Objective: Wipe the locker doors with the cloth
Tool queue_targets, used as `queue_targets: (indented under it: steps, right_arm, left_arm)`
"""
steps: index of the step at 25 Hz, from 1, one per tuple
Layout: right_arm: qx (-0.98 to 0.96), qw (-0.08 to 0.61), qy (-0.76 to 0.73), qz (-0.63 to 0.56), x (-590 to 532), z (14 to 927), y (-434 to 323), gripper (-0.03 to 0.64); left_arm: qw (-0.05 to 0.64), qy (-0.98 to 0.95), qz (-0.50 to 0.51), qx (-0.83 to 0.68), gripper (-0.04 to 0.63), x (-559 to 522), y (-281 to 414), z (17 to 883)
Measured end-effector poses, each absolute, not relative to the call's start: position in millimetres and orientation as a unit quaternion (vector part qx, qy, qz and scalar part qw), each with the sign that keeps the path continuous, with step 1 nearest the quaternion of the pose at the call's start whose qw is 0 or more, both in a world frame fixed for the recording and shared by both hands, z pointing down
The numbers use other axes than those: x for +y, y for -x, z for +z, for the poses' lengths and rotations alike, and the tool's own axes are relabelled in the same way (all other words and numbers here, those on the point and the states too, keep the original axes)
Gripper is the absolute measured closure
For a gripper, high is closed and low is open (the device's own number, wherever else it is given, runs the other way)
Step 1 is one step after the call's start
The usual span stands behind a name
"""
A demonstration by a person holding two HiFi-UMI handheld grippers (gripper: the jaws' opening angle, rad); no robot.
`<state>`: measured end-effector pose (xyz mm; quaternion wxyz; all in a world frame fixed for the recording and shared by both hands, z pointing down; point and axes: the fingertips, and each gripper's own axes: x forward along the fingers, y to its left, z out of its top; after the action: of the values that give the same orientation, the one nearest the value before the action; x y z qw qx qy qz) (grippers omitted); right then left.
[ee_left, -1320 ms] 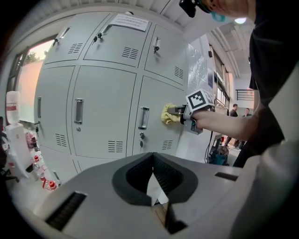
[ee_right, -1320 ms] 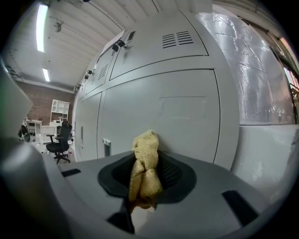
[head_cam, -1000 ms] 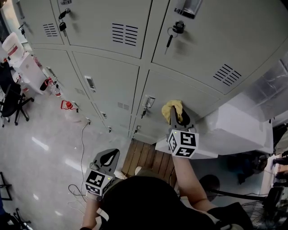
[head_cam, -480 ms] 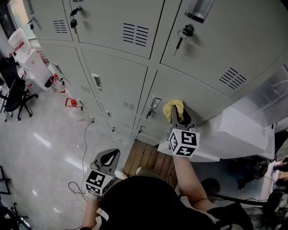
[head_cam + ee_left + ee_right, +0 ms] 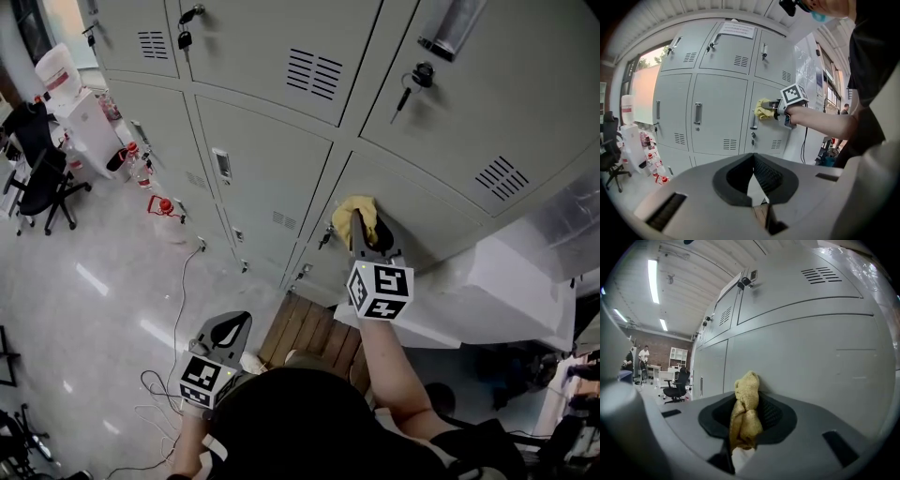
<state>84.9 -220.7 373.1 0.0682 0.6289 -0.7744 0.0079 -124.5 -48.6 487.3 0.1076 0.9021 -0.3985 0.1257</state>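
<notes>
Lockers (image 5: 272, 159) in rows across top of head view. Cloth (image 5: 354, 214) in right tool (image 5: 364, 230), pressed against lower locker door (image 5: 422, 202), just beside door handle (image 5: 754, 120). Left tool (image 5: 225, 330) lower left, well apart from lockers, nothing between jaws. Wooden platform (image 5: 305, 328) on floor (image 5: 94, 309) at foot of lockers, between tools. Chair (image 5: 42, 183) and water dispenser (image 5: 80, 117) far left. White unit (image 5: 497, 281) right of right tool, against lockers.

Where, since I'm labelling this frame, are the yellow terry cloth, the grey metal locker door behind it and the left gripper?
yellow terry cloth (image 5: 357, 217): head view, bunched top.
grey metal locker door (image 5: 433, 202): head view, bare panel.
left gripper (image 5: 236, 321): head view, closed jaw tips.
</notes>
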Motion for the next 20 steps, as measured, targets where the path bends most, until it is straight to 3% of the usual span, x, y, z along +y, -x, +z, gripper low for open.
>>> queue_targets:
  steps: [20]
  right_arm:
    - [-0.797, 0.111, -0.593, 0.01, -235.8, 398.1, -42.8, 0.512]
  left_arm:
    - [0.118, -0.889, 0.122, -0.426, 0.588, -43.7, 144.7, 491.2]
